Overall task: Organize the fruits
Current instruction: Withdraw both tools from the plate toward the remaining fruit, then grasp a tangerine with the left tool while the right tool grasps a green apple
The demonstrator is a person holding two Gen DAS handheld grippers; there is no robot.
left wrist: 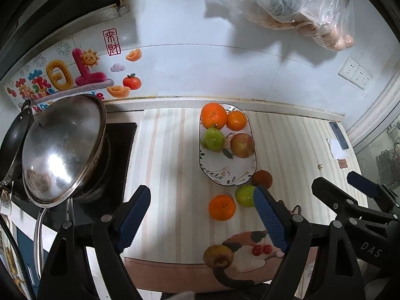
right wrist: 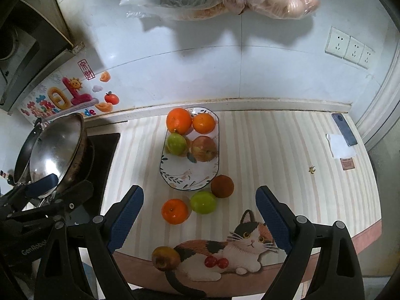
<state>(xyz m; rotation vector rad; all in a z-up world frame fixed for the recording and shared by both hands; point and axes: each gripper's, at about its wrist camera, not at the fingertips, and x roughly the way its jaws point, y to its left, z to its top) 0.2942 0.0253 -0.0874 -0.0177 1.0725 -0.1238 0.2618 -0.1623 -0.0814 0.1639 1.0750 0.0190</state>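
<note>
Fingers (left wrist: 270, 220) (right wrist: 273, 221) of both grippers spread empty above loose fruit near plate (right wrist: 166, 172) edge.

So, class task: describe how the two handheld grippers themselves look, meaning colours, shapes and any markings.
Both the left gripper and the right gripper have black plastic bodies with round grey pivot pins and two tapering fingers faced with ribbed blue pads. One body reads "GenRobot", the other shows the letters "DAS". No cables or sleeves show.
</note>
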